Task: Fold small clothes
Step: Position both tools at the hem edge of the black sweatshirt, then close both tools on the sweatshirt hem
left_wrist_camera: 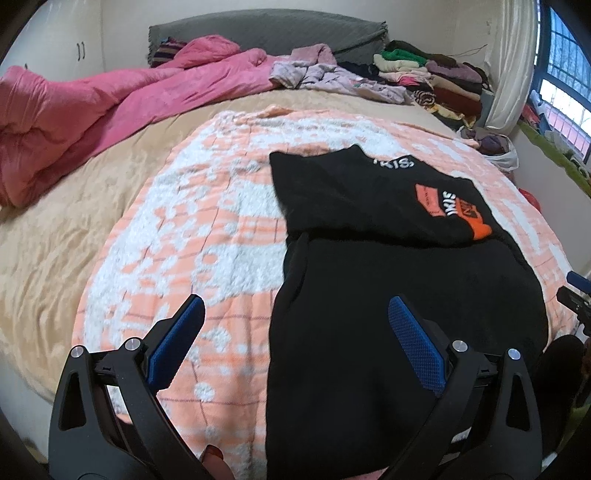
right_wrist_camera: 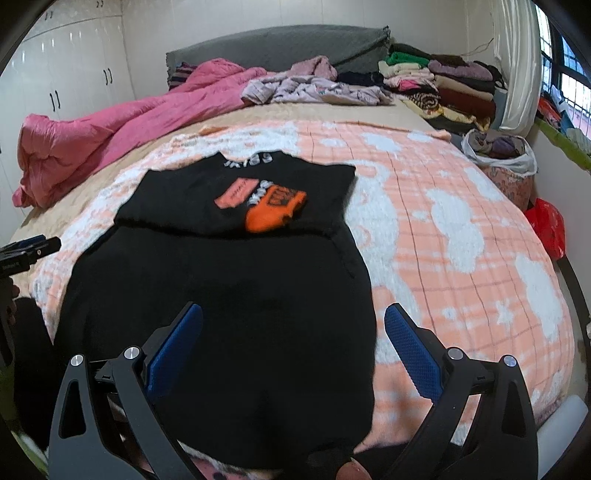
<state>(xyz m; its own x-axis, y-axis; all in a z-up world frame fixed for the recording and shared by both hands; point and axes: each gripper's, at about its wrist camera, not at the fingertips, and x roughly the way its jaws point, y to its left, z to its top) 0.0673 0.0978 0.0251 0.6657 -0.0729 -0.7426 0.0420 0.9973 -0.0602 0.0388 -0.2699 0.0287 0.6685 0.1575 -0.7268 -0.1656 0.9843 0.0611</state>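
A black sweater (left_wrist_camera: 388,295) (right_wrist_camera: 221,288) with white lettering and an orange cuff (left_wrist_camera: 482,232) (right_wrist_camera: 273,214) lies flat on the orange-and-white blanket (left_wrist_camera: 207,229) (right_wrist_camera: 443,206). Its far part is folded over, with the sleeves laid across the chest. My left gripper (left_wrist_camera: 295,310) hovers open above the sweater's near left edge, nothing between its blue pads. Over the near right part of the sweater, my right gripper (right_wrist_camera: 293,314) is open too and holds nothing. Each gripper's tip shows at the edge of the other's view: the right gripper (left_wrist_camera: 574,291), the left gripper (right_wrist_camera: 29,247).
A crumpled pink duvet (left_wrist_camera: 74,110) (right_wrist_camera: 110,125) lies along the bed's left side. Lilac clothes (left_wrist_camera: 332,75) and a stack of folded garments (left_wrist_camera: 436,77) (right_wrist_camera: 443,81) sit by the grey headboard (left_wrist_camera: 266,29). A bag of clothes (right_wrist_camera: 498,151) and a red bag (right_wrist_camera: 550,225) stand right of the bed.
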